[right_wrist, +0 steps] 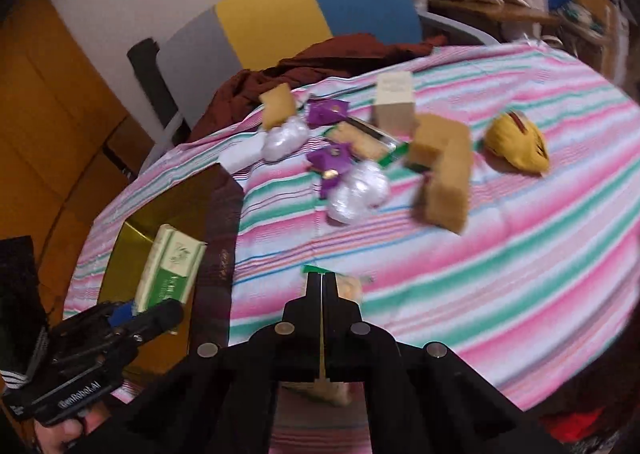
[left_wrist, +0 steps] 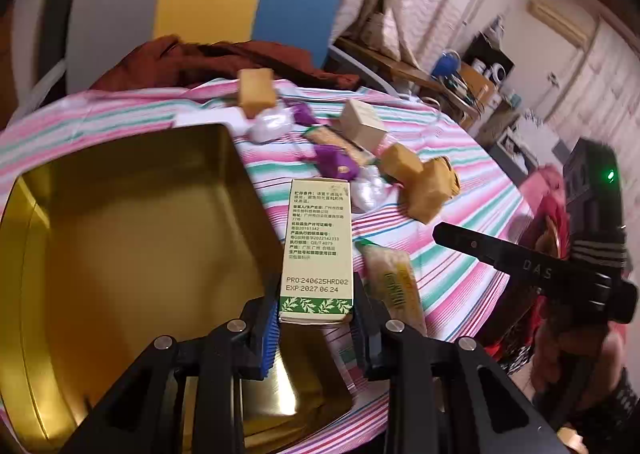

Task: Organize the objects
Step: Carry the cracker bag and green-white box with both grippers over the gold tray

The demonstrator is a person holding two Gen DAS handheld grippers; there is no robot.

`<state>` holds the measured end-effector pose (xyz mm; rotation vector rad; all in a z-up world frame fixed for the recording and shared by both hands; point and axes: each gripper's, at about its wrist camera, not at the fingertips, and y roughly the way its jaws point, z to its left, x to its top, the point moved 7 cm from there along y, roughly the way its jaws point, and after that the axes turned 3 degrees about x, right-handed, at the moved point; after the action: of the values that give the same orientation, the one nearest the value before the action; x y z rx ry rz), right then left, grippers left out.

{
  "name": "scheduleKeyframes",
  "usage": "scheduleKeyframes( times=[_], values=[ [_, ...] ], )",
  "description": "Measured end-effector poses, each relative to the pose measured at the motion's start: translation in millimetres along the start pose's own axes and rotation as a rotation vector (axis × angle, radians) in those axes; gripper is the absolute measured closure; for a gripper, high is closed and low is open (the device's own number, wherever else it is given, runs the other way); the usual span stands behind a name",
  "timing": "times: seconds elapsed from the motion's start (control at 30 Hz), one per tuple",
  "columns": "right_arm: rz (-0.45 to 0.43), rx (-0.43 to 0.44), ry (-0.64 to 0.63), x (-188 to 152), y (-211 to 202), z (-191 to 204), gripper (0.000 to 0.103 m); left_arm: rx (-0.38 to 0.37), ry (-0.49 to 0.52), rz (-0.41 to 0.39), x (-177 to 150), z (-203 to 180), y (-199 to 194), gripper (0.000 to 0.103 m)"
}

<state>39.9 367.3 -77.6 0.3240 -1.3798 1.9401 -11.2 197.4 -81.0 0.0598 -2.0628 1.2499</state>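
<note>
While the left gripper (left_wrist: 316, 318) clamps the box (left_wrist: 318, 250) over the tin (left_wrist: 120, 222), the step looks like stowing. Next it needs lowering and release; the right gripper (right_wrist: 323, 286), jaws closed, seems to pinch a packet (right_wrist: 350, 288).

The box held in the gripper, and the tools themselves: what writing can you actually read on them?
"PRO:240625HRD02" on the green-and-cream box.
"EXP:2027.06.24" just below it.
Small Chinese print above: too small to read reliably.
"DAS" on the right gripper.
"GenRobot.AI", partly blurred, on the left gripper.
Snack packet lettering: blurred.
</note>
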Motion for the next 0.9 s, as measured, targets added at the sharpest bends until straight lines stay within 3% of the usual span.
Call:
scheduleKeyframes(
  times=[0.07, 0.1, 0.13, 0.17, 0.23, 0.27, 0.37, 0.47, 0.57, 0.63, 0.9],
  values=[
    [0.006, -0.040, -0.030, -0.2, 6.2, 0.3, 0.102, 0.014, -0.023, -0.010, -1.9, 11.7, -4.3, 0.073],
    [0.010, -0.060, -0.035, -0.9, 7.9, -0.9, 0.099, 0.014, -0.032, -0.015, -2.7, 14.8, -6.4, 0.073],
    [0.021, -0.074, -0.034, -3.2, 9.7, -3.3, 0.089, 0.010, -0.041, -0.019, -3.4, 17.6, -7.8, 0.073],
    [0.034, -0.071, -0.020, -7.0, 11.3, -6.2, 0.079, 0.006, -0.053, -0.021, -4.1, 20.2, -9.3, 0.073],
    [0.043, -0.081, 0.017, -13.4, 11.1, -14.1, 0.028, 0.005, -0.065, -0.031, -3.9, 24.7, -11.3, 0.073],
    [0.055, -0.076, 0.045, -18.1, 11.5, -16.6, 0.022, 0.013, -0.063, -0.036, -3.3, 25.1, -11.3, 0.073],
    [0.093, -0.052, 0.061, -26.3, 19.7, -11.9, 0.022, 0.022, -0.057, -0.045, -2.5, 23.6, -11.9, 0.073],
    [0.146, -0.125, 0.004, -32.4, 40.8, -3.0, 0.024, 0.026, -0.058, -0.048, -1.9, 24.4, -13.0, 0.073],
    [0.208, -0.180, -0.048, -40.8, 63.4, 2.2, 0.045, 0.045, -0.058, -0.048, -3.7, 31.9, -17.3, 0.073],
    [0.189, -0.204, -0.072, -40.0, 65.2, 1.8, 0.056, 0.063, -0.064, -0.050, -4.9, 39.3, -20.5, 0.073],
    [0.134, -0.133, -0.051, -20.9, 43.7, 17.9, 0.058, 0.110, -0.135, -0.043, -3.2, 82.2, -27.1, 0.073]
  ],
)
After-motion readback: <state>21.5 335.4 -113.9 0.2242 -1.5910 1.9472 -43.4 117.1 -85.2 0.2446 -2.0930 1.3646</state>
